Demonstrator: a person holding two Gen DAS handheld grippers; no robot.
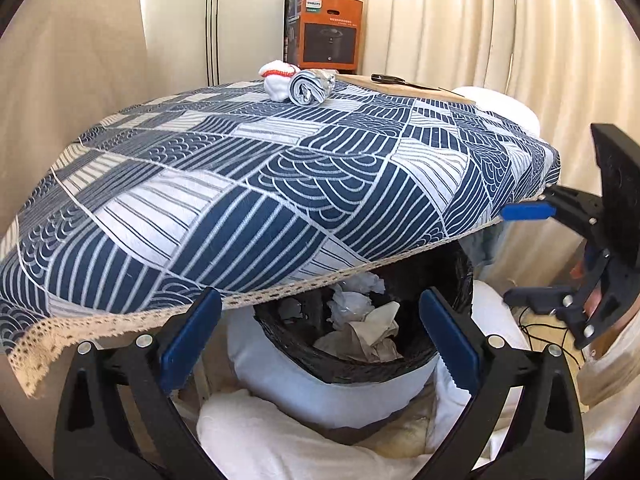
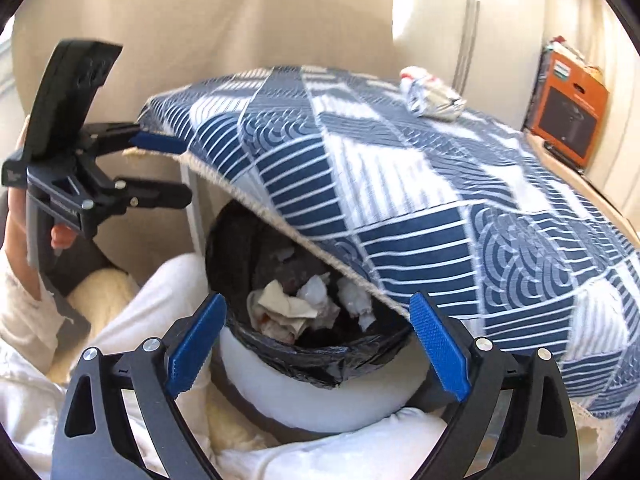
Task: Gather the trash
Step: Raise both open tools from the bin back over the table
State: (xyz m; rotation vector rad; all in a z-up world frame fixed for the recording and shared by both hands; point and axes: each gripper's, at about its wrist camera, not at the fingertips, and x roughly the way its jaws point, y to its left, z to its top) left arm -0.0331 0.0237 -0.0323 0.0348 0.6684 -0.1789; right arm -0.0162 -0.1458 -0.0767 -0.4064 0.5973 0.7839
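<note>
both black, blue-padded hand-held grippers, left (image 1: 320, 344) and right (image 2: 316, 344), hang open and empty over the white, black-lined bin (image 2: 304, 400) of crumpled paper, so i'd judge the next step needs the crumpled wrapper (image 1: 312, 88) fetched off the blue patterned tablecloth (image 1: 280, 184).

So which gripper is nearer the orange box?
Right, probably. In the right wrist view the orange box stands off right past the tablecloth, while the left gripper sits far left, on the opposite side of the right gripper.
</note>
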